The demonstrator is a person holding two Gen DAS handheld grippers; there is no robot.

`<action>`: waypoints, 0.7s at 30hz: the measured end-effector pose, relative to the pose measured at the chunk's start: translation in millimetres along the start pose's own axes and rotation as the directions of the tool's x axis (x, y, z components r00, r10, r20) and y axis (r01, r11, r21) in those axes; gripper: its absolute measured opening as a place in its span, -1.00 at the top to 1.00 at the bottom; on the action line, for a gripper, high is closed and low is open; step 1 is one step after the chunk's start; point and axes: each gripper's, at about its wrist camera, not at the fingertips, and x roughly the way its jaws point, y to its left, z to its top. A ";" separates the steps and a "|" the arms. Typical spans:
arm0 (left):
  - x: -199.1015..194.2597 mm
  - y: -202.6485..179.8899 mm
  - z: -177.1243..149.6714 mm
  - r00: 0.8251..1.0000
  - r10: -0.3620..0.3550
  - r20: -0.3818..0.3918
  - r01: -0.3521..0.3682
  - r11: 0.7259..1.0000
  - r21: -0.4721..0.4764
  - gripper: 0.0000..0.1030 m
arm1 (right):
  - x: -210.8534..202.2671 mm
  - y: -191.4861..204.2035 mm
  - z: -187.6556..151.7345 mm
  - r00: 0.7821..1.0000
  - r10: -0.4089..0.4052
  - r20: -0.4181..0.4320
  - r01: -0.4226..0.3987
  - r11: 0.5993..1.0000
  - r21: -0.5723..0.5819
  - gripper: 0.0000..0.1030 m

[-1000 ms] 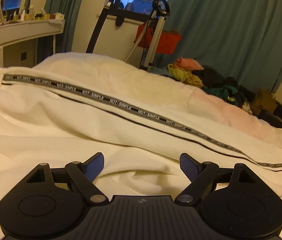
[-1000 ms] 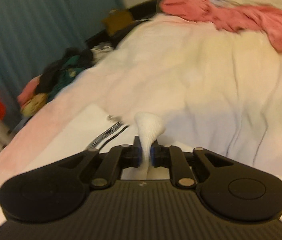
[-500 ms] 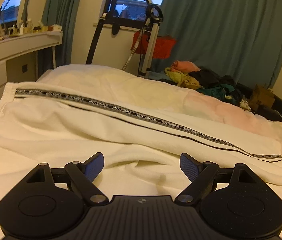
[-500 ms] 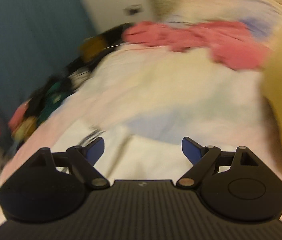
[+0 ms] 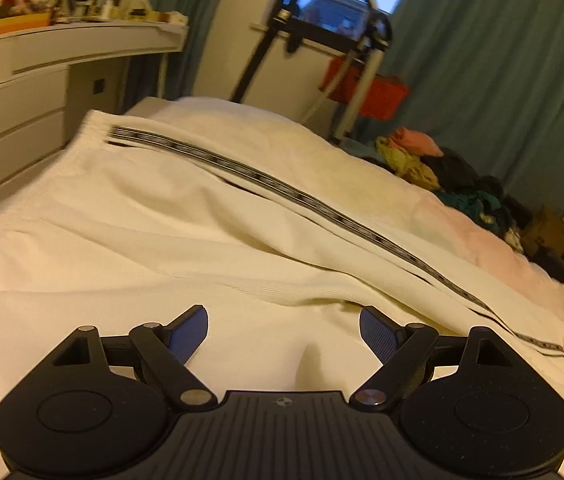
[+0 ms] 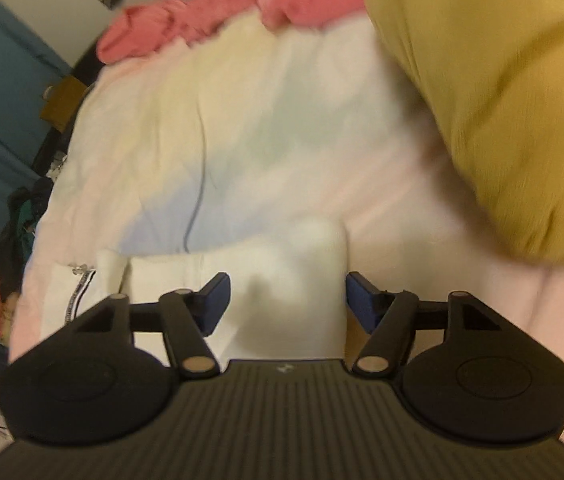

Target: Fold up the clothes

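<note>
From the left wrist view, the left gripper (image 5: pixel 284 330) hangs with its blue-padded jaws spread wide and empty above the cream-white ribbed trousers with a black lettered side stripe (image 5: pixel 217 216), which lie stretched across the pale bed (image 5: pixel 494 240). From the right wrist view, the right gripper (image 6: pixel 288 300) is likewise wide open, gripping nothing, over the trousers' folded end (image 6: pixel 294 264), near a mustard-yellow cloth (image 6: pixel 502 92).

Bed (image 5: pixel 494 240), white trousers (image 5: pixel 201 216), pink garment (image 6: pixel 201 24)

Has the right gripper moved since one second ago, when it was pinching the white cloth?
Yes. The right gripper now stands open and has turned toward the pink garment, bringing a yellow cloth into view.
</note>
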 end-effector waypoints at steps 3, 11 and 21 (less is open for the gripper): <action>-12.4 32.1 13.5 1.000 0.009 -0.029 -0.012 0.995 -0.103 -0.65 | 11.7 -7.1 -2.8 0.994 0.091 -0.061 -0.085 0.992 0.091 -0.18; -60.9 145.3 53.3 0.997 -0.077 -0.027 0.058 0.899 -0.434 -0.65 | 6.3 -8.1 -5.4 0.948 0.311 -0.063 -0.295 0.937 0.190 -0.18; -87.5 231.7 31.6 0.998 0.023 -0.066 -0.053 0.856 -0.515 -0.65 | 26.4 -9.0 -3.4 0.982 0.132 -0.133 -0.115 0.985 0.128 0.74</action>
